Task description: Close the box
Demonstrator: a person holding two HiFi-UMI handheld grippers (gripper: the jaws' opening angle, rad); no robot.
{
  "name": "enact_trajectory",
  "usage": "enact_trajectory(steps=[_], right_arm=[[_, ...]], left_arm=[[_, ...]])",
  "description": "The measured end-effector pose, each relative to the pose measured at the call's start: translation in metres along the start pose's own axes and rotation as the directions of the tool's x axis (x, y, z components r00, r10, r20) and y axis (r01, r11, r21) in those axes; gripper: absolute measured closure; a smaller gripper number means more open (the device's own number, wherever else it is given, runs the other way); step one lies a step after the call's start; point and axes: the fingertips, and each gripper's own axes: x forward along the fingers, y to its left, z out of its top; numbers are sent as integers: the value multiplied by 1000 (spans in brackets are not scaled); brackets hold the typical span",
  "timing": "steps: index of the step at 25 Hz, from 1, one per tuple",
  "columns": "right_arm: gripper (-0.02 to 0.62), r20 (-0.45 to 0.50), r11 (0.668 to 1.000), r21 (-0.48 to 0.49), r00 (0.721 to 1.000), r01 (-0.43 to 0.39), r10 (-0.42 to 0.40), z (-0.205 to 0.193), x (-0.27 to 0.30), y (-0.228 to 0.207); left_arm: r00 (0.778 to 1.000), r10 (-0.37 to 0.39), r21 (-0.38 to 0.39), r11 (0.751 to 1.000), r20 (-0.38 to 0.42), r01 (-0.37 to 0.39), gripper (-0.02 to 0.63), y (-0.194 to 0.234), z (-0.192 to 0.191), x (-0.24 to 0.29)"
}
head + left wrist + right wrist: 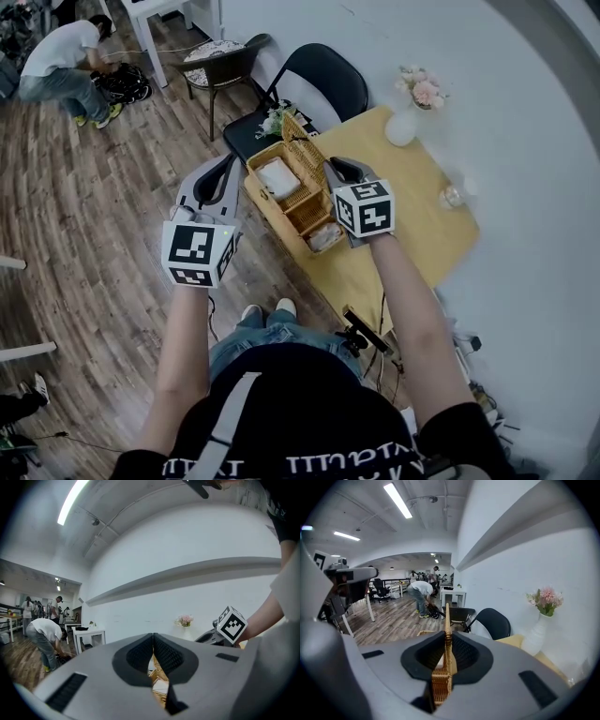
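Left gripper [225, 169]: my fingers are pressed together with nothing between them. They hang level just left of the box [270, 217], off the table edge. My guess is that it's parked there so the lid's swing path is free, and it's close enough to steady the box wall if the box slides. In the left gripper view, only a sliver of wicker shows past the closed tips [153, 641]. The box sits ahead of both grippers, at the near corner of the table [412, 187]. It's open, with white packets [278, 176] lying inside. Right gripper [336, 171]: my fingers are nearly closed and pinch the thin wicker lid [447, 634] by its free edge. The lid stands on edge between the pads, running straight away from me. Holding the outer edge gives the most leverage about the hinge, and the gripper is tilted down, likely so the lid can fold leftward over the box. The vase [536, 637] is well right of these fingers, so probably out of the way. Closing looks barely begun.
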Motion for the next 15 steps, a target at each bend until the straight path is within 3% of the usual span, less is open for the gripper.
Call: enact_trajectory(steps=[11,15], right_arm=[[534,-80,974,-216,995,-73,57,-12,6,57],[529,-103,969,-231,993,-85,63,-19,9,67]], left_arm=[[1000,1,-12,1000,-4,-1,592,2,-5,-9],[1000,3,-22,1000,-9,-4,593,2,-8,-10]])
